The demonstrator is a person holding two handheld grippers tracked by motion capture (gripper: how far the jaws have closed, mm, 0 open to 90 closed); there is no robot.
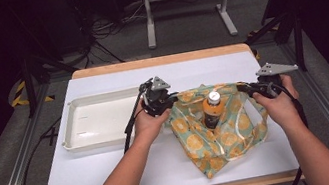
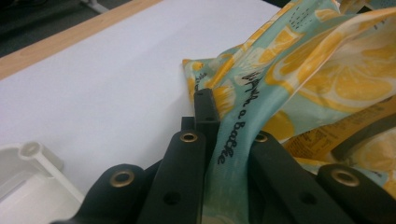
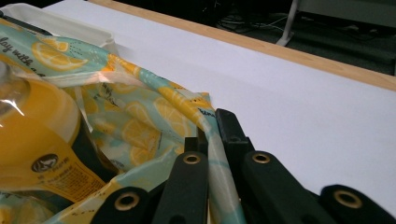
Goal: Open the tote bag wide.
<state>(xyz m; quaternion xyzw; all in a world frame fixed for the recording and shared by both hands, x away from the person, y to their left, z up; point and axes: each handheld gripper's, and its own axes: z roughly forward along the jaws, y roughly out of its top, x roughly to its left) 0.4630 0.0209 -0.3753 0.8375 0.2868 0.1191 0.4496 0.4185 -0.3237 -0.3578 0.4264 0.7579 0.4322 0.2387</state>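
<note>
A lemon-print bag (image 1: 219,131) sits on the right half of the white tabletop (image 1: 115,171), stretched between the two tools. The left tool (image 1: 170,102) is clamped shut on the bag's left edge; in the left gripper view its black jaws pinch a teal strip of the fabric (image 2: 233,140) that bears handwriting. The right tool (image 1: 248,88) is closed tight on the bag's right edge, and the right gripper view shows the cloth (image 3: 212,140) squeezed between its jaws. Both hold the mouth of the bag open.

Inside stands an orange bottle (image 1: 212,110) with a white cap, upright, its label (image 3: 56,177) facing the right tool. Whether the bottle's base rests on the tabletop through the fabric is hard to tell. A white tray (image 1: 84,141) lies just left of the bag, beside the left hand (image 1: 150,123).
</note>
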